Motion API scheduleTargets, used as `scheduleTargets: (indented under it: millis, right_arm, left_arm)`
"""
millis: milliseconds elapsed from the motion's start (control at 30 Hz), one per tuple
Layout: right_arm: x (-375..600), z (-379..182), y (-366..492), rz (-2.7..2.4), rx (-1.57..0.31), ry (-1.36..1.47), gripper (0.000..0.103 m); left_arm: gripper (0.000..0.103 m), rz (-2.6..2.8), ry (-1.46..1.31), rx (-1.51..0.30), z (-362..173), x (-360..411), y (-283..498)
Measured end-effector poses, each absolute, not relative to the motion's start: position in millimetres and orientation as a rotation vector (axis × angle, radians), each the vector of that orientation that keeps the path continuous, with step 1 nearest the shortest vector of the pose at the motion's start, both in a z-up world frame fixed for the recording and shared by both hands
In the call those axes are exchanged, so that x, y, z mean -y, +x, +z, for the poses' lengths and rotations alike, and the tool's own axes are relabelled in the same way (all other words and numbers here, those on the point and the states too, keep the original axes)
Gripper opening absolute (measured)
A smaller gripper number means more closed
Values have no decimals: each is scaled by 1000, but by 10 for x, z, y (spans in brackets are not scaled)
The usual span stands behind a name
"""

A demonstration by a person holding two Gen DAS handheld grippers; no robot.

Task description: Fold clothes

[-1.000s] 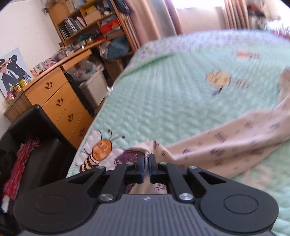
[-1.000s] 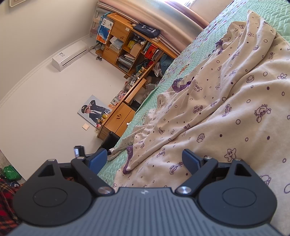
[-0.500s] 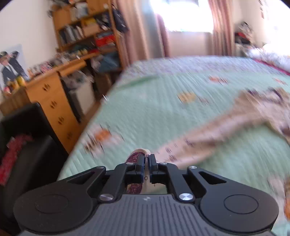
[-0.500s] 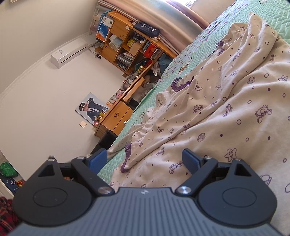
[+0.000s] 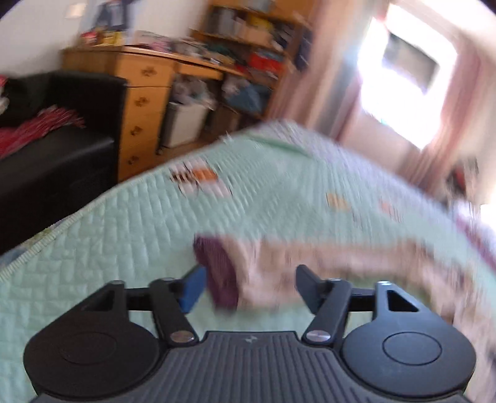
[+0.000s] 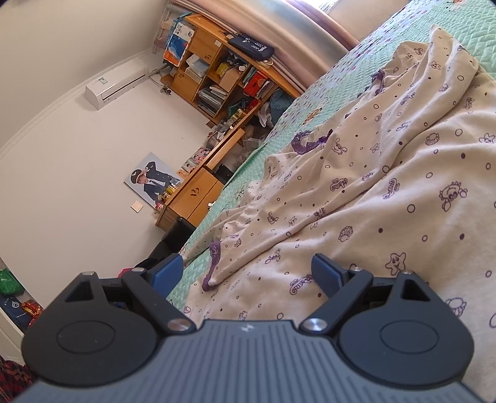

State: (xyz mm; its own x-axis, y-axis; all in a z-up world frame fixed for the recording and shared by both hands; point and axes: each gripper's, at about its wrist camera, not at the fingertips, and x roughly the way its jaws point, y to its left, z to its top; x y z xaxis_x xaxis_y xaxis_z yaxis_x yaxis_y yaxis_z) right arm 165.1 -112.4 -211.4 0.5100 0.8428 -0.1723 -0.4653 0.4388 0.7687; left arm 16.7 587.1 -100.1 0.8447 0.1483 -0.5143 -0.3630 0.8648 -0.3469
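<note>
On the green quilted bedspread [image 6: 483,28], which serves as our landmark throughout, lies the cream garment [image 6: 403,186] printed with purple sea creatures, spread loosely and creased along its length. We see one purple-trimmed cuff [image 5: 220,272] near the bedspread's edge that faces the wooden dresser [image 5: 145,102]; in the left wrist view it is blurred but sits between the two fingers of the left gripper [image 5: 248,286]. That gripper's jaws are opening, and neither pad presses the cloth, so we read the sleeve as being let go onto the bedspread. The right gripper [image 6: 245,272] hovers low over the garment's body farther along the bedspread, spread wide and gripping nothing, cloth lying beneath and between its fingers without contact that we can confirm.

We judge the step in hand to be laying a sleeve out flat, early in the fold. The next move, in our judgement, calls for a fresh pinch on a hem or shoulder edge, with the second gripper taking a matching edge, so that the body can be smoothed and turned over itself without dragging the sleeve out of place.
</note>
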Motion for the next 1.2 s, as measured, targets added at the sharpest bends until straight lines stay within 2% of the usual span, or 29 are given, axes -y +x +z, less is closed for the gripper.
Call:
scheduleTargets:
  millis: [233, 567, 867, 933, 967, 1000, 1033, 1133, 1200]
  right_arm:
    - [1132, -2115, 1655, 878, -599, 732, 90]
    - [1144, -2128, 1663, 883, -595, 746, 90]
    - [1149, -2129, 1673, 883, -596, 747, 90]
    - [1152, -2130, 1672, 883, -597, 747, 90]
    - [1153, -2129, 1671, 883, -597, 747, 90]
    - [1153, -2129, 1671, 883, -596, 747, 90]
    - [1153, -2128, 1670, 883, -596, 747, 90]
    - [1158, -2131, 1674, 882, -598, 743, 90]
    - [1151, -2130, 1674, 881, -599, 739, 90]
  left_arm:
    - [74, 432, -616, -544, -1096, -6140, 651]
    - [74, 364, -759, -514, -1264, -6249, 719]
    - [73, 371, -804, -571, -1402, -6301, 879]
    - [67, 351, -817, -581, -1435, -6325, 928]
    - [52, 327, -821, -577, -1445, -6334, 955]
    - [21, 315, -811, -585, -1454, -6329, 996]
    - [2, 306, -797, -596, -1463, -6320, 1040]
    - [1, 305, -678, -632, -1430, -6212, 1176]
    - [0, 304, -586, -592, -1277, -6128, 1158]
